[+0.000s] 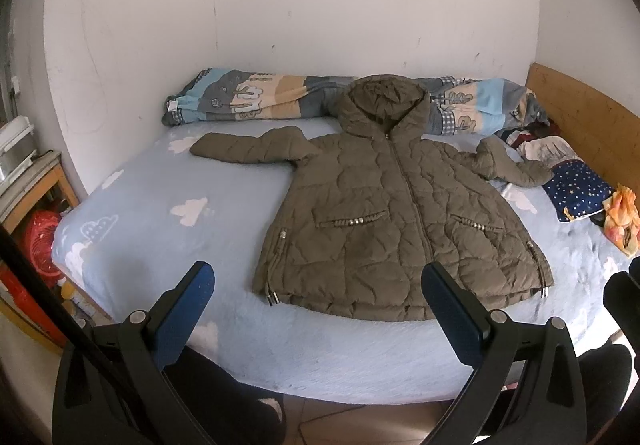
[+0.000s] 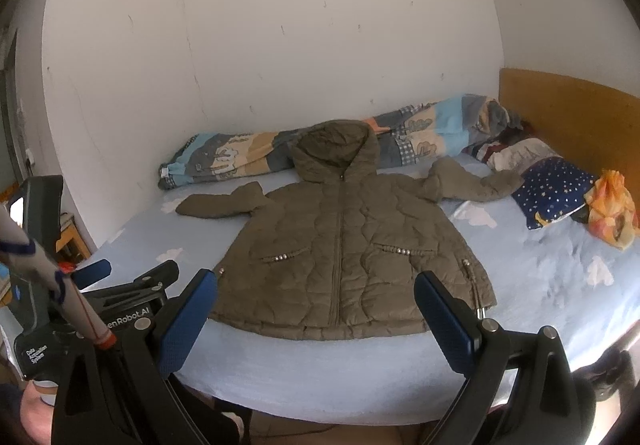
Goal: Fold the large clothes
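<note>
1. Two claws, both spread wide and holding nothing: the left claw (image 1: pixel 318 319) at the lower centre of the left wrist view, the right claw (image 2: pixel 316 321) at the lower centre of the right wrist view. Each hangs short of the near edge of the bed (image 1: pixel 160 181).
2. One olive quilted coat (image 1: pixel 400 221) lies front-up and zipped at the centre of both views, flat on the pale blue sheet, hem toward the camera.
3. Hood (image 1: pixel 384 101), upper centre, rests against the rolled patterned duvet (image 1: pixel 248 97) along the wall.
4. Left-of-frame sleeve (image 1: pixel 248 149) stretches out straight; right-of-frame sleeve (image 1: pixel 512 165) bends, its cuff touching the starred pillow (image 1: pixel 580 189).
5. Orange bag (image 1: pixel 620 221), right edge, lies apart from the coat.
6. Handling, as judged: the padded filling looks light, soft and springy, so folds will likely puff back unless pressed; the shell may be somewhat slick.
7. Suggested holds: pinch a sleeve at the cuff, or the hem at its corners near the metal toggles (image 1: pixel 273 299), where the fabric is thinner than the quilted body.
8. Progress, as judged: folding not yet begun; the coat is fully spread.
</note>
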`<state>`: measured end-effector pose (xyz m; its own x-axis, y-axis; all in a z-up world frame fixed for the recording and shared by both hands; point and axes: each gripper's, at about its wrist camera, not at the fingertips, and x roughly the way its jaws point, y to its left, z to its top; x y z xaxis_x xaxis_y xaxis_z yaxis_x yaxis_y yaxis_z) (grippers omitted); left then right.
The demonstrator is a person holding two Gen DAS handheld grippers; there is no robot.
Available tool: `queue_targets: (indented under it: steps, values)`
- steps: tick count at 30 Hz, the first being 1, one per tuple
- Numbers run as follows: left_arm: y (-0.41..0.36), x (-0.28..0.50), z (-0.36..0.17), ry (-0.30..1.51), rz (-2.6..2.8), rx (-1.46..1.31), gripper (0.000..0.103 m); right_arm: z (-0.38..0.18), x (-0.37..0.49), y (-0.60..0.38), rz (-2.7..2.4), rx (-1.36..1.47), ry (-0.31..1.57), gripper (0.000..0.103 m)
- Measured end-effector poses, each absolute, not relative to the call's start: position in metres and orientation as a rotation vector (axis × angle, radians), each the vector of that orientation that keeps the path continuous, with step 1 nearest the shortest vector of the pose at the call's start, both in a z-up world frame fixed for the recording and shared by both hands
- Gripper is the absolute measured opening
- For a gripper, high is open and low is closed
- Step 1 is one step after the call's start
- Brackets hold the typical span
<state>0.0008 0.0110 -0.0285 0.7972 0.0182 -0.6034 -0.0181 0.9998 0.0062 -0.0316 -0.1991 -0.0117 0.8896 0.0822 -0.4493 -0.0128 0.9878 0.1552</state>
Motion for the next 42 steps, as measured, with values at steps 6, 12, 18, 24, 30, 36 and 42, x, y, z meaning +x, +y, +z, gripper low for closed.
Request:
queue_targets:
  steps: [6,12,18,24,30,36,42]
  values:
    - [0.011,0.011,-0.029,0.648,0.025,-0.007,0.103,-0.019,-0.024,-0.198,0.055,0.148,0.494,0.100]
    - [0.012,0.014,-0.035,0.653,0.025,-0.004,0.103,-0.026,-0.016,-0.198,0.031,0.139,0.532,0.101]
    - [0.015,0.020,-0.038,0.640,0.025,-0.013,0.103,-0.032,-0.010,-0.192,-0.024,0.095,0.560,0.101]
    - [0.010,0.022,-0.043,0.635,0.024,0.004,0.103,-0.038,-0.006,-0.195,-0.057,0.067,0.586,0.101]
    - [0.010,0.023,-0.046,0.630,0.031,0.019,0.103,-0.043,-0.002,-0.195,-0.058,0.060,0.605,0.101]
    - [0.009,0.023,-0.047,0.643,0.025,0.004,0.103,-0.048,0.000,-0.195,-0.058,0.061,0.619,0.101]
    - [0.008,0.033,-0.045,0.693,0.007,-0.039,0.103,-0.052,0.006,-0.196,-0.058,0.065,0.640,0.101]
